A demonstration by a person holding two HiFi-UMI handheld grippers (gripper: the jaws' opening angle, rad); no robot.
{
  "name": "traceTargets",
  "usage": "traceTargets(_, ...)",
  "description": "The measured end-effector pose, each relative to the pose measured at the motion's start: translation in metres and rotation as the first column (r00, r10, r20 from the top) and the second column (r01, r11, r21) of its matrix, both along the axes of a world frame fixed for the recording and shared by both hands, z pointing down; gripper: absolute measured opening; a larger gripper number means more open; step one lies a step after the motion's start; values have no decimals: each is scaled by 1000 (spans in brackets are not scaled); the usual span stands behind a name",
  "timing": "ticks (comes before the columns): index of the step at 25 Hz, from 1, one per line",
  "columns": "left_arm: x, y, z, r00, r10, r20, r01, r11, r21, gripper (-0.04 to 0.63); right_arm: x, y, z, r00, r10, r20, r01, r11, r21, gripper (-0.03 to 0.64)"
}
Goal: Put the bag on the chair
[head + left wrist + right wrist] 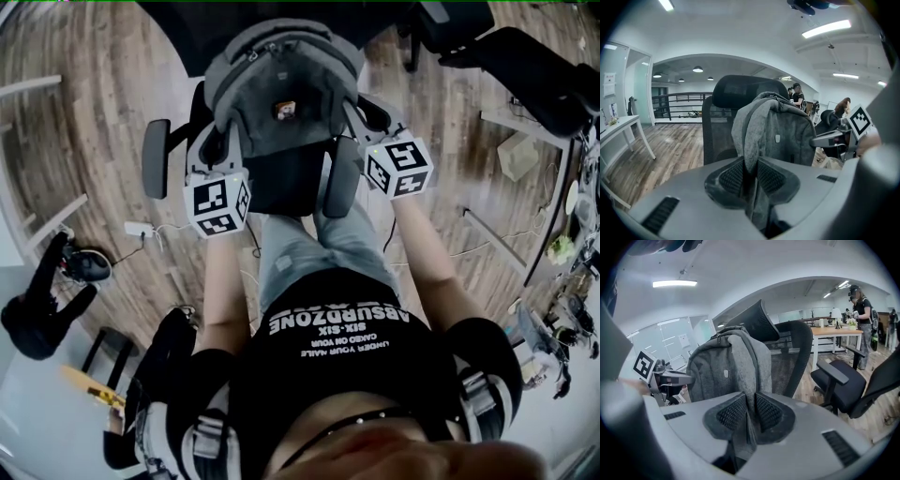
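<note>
A grey backpack [281, 84] stands upright on the seat of a black mesh office chair [281, 183], leaning against its backrest. My left gripper [214, 148] is at the bag's left side and my right gripper [364, 117] at its right side. In the left gripper view the bag [785, 136] fills the middle and the gripper [750, 176] is shut on a grey strap of it, with the chair's headrest [740, 91] behind. In the right gripper view the gripper [750, 413] is likewise shut on a grey strap of the bag [722, 369], before the chair's backrest [790, 352].
A second black chair [848, 385] stands to the right, with a desk [834, 331] and a standing person [862, 310] beyond it. A white table [618, 124] is at the left. A power strip [141, 228] and cables lie on the wooden floor.
</note>
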State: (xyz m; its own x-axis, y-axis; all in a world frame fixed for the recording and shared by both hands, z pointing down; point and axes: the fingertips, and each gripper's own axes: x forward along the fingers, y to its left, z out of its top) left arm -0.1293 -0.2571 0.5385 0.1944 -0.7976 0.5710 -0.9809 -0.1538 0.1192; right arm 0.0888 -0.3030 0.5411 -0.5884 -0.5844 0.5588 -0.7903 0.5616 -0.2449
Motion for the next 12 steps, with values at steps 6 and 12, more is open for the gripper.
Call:
traceTargets(6,8,-1,10,1000,23,7,-23,999,-33,77,9,1,8,1000,6,-17,-6,1000,-17,67)
traceTargets(12,21,0,29,999,52,16,-50,995,-87,77,23,3,25,999,21,-46,-24,998,-52,67)
